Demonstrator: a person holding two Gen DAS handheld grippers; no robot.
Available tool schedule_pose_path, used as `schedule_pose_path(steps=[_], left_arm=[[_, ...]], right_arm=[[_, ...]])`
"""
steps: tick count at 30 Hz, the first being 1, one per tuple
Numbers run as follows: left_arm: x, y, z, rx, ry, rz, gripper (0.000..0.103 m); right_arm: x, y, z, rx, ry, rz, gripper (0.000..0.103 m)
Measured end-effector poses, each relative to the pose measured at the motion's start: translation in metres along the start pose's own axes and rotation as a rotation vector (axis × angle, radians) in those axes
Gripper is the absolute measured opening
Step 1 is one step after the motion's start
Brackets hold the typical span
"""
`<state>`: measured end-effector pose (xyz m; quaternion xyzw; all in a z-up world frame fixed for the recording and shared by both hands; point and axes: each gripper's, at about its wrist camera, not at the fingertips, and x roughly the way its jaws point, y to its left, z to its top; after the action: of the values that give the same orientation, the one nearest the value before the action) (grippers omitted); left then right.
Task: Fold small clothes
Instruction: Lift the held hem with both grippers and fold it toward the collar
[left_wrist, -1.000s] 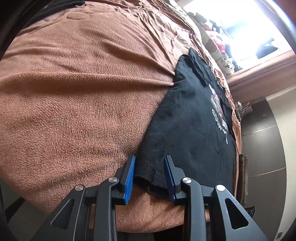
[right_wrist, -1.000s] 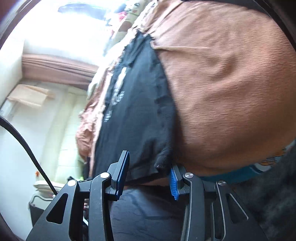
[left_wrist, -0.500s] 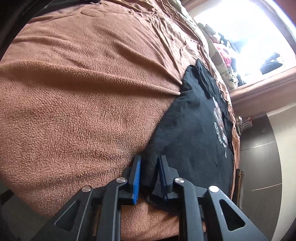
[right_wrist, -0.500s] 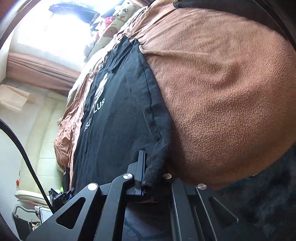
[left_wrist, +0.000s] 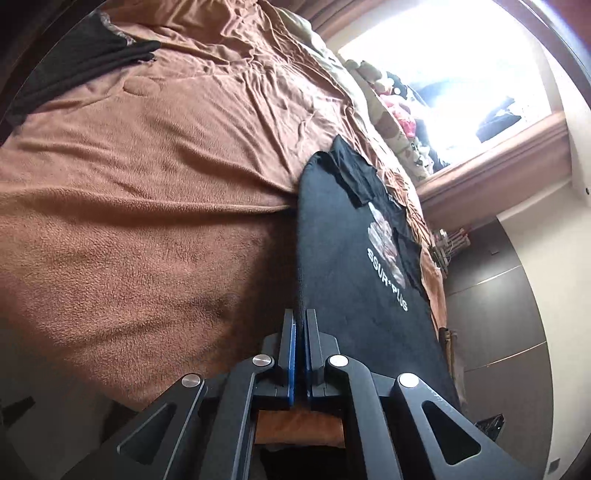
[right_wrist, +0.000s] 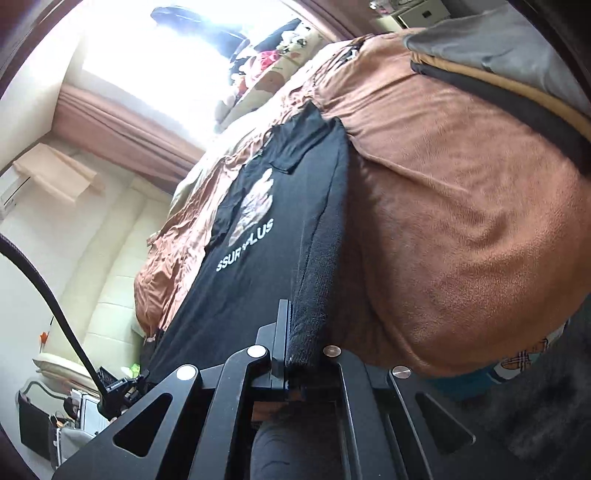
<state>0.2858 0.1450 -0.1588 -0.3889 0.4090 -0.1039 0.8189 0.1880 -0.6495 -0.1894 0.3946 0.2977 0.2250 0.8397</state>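
A black T-shirt (left_wrist: 351, 266) with a pale print and white lettering lies on a brown fleece blanket (left_wrist: 147, 221) over a bed. My left gripper (left_wrist: 300, 321) is shut on the shirt's near hem corner, and the edge is lifted off the blanket. In the right wrist view the same T-shirt (right_wrist: 266, 266) stretches away from me. My right gripper (right_wrist: 295, 321) is shut on the other hem corner, with bunched black cloth between its fingers. One sleeve is folded in over the chest in both views.
A dark folded garment (left_wrist: 85, 62) lies at the far left of the bed. Stuffed toys (left_wrist: 399, 118) sit under a bright window. A grey and tan cushion (right_wrist: 517, 66) lies at the bed's right. A black cable (right_wrist: 48, 295) hangs at left.
Both grippers closed from open onto the shirt's hem corners, then lifted the hem, so the shirt's near edge now stands taut above the blanket.
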Motion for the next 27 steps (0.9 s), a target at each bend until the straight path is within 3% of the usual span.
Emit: schedule_pose_path(steps=[8,15,27], left_arm=[[-0.031,-0.001,-0.01,0.014,-0.024,-0.028,0.003],[-0.061,0.0,-0.038,0.03,-0.027,-0.051,0.003],[-0.116,-0.03,-0.072,0.097,-0.088,-0.097,0.003]], right_arm=[[-0.027,-0.002,-0.001,-0.025,-0.019,0.002,0.0],[-0.063,-0.002,-0.008,-0.057,-0.047,0.021,0.0],[-0.106,-0.006,-0.018,-0.094,-0.093,0.059,0.0]])
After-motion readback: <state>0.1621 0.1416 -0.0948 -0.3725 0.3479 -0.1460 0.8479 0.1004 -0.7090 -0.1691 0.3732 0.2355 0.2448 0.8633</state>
